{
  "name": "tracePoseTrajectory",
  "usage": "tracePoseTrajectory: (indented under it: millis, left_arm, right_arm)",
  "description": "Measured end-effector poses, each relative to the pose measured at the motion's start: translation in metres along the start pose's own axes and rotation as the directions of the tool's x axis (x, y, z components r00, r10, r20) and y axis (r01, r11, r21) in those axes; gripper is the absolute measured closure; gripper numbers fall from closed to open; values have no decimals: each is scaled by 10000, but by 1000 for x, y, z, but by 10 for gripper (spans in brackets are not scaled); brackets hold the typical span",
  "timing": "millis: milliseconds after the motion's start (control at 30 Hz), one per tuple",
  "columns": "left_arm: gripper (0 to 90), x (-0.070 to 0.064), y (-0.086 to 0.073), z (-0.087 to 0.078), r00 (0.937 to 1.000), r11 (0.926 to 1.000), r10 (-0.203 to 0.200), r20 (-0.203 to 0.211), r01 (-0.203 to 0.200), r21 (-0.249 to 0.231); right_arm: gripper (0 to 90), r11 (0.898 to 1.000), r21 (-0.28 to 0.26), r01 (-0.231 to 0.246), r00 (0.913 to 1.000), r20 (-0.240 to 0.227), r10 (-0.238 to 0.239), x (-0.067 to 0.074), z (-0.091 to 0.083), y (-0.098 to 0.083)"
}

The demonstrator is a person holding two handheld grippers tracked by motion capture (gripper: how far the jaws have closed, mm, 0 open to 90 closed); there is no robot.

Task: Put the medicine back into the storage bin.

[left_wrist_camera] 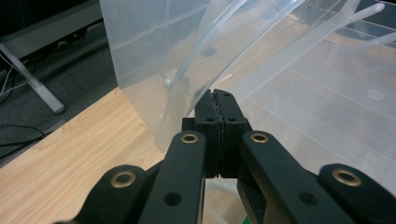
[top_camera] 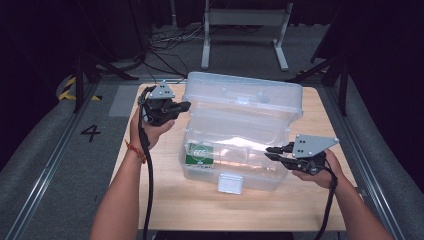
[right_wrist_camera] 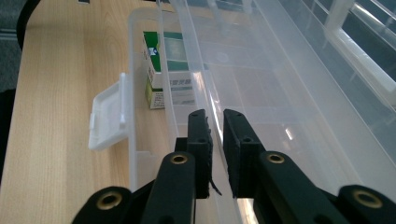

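- Left claw [top_camera: 184, 105]: pressed together, empty, at left edge of raised lid [top_camera: 245, 95].
- Clear storage box [top_camera: 232, 160]: mid-table [top_camera: 150, 200], open, green carton [top_camera: 200, 153] inside.
- Right claw [top_camera: 270, 152]: slightly spread, straddling box's right wall.

My jaws matt black plastic with brass-coloured rivets, storage box [top_camera: 235, 145] clear glossy plastic, its latch [top_camera: 230, 183] frosted white plastic, green-and-white carton [right_wrist_camera: 163, 70] smooth printed card, worktop [top_camera: 200, 205] pale matt wood grain.

Clear plastic storage box [top_camera: 235, 150], lid [top_camera: 245, 95] raised open, green-white carton [top_camera: 200, 154] inside, on wooden table
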State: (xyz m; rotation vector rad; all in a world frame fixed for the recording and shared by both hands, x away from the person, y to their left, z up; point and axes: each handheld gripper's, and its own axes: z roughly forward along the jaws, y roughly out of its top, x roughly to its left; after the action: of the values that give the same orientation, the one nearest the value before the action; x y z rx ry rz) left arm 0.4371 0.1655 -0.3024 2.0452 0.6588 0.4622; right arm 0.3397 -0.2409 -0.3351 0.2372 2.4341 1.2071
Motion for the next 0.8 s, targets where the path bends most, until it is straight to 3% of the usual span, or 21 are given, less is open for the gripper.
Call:
tracePoseTrajectory:
  millis: [233,400,600,800]
  left_arm:
    - [899,-3,-4,-4,9999,9999,83,118,-81,-109]
    - [899,-5,-5,-6,9997,9998,174,145,-173,-60]
    - [897,-7,-7,-9,9996,9998,214,156,-214,-2]
    - [890,-9,-9,-16,9992,9994,332,222,-334,82]
  right_arm:
    - [765,9972,-446,-594,9977,292,608,3,-26,-18]
    - [728,9888,-1023,-1088,9929,375,1132,6,-50,-33]
    - [636,9849,-802,-1536,9836,832,1602,7,-64,-52]
    - [528,9736,-472,-2231,9646,1331,2275,5,-67,-75]
